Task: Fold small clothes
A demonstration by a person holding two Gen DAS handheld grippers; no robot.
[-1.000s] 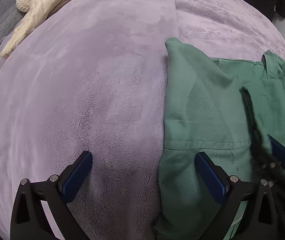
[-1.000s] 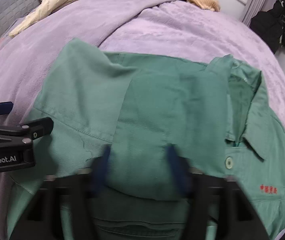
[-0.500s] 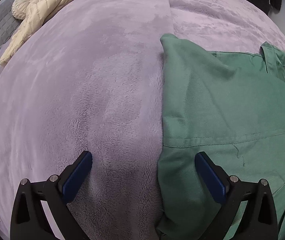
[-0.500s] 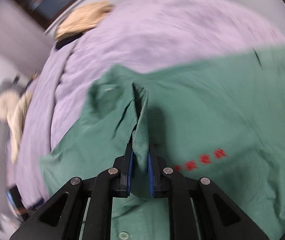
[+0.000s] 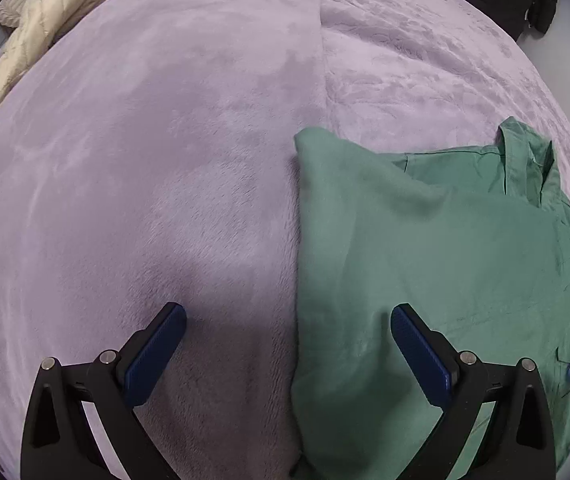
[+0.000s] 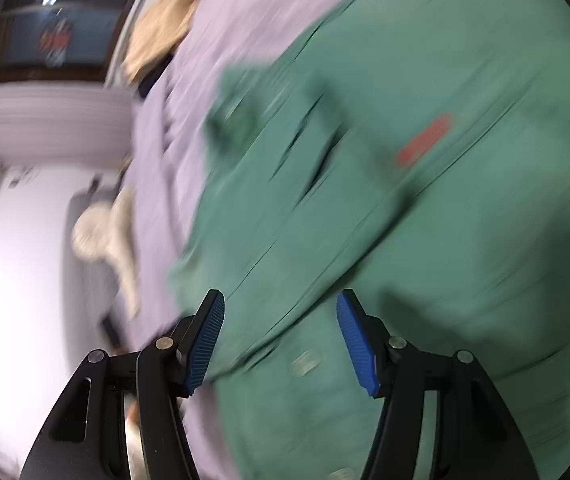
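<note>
Both tongs are spread wide with nothing between them. On my left wrist view, the left tongs (image 5: pixel 288 334) hang over the left edge of the green shirt (image 5: pixel 437 264), one blue pad above the lavender blanket (image 5: pixel 157 168), the other above the cloth. I see the shirt lying on the bed, sleeve folded across its body, collar at the far right. On the blurred right wrist view, my right tongs (image 6: pixel 281 336) hover over the shirt's front near its red lettering (image 6: pixel 425 142). A cream jacket (image 5: pixel 41 28) lies well apart.
</note>
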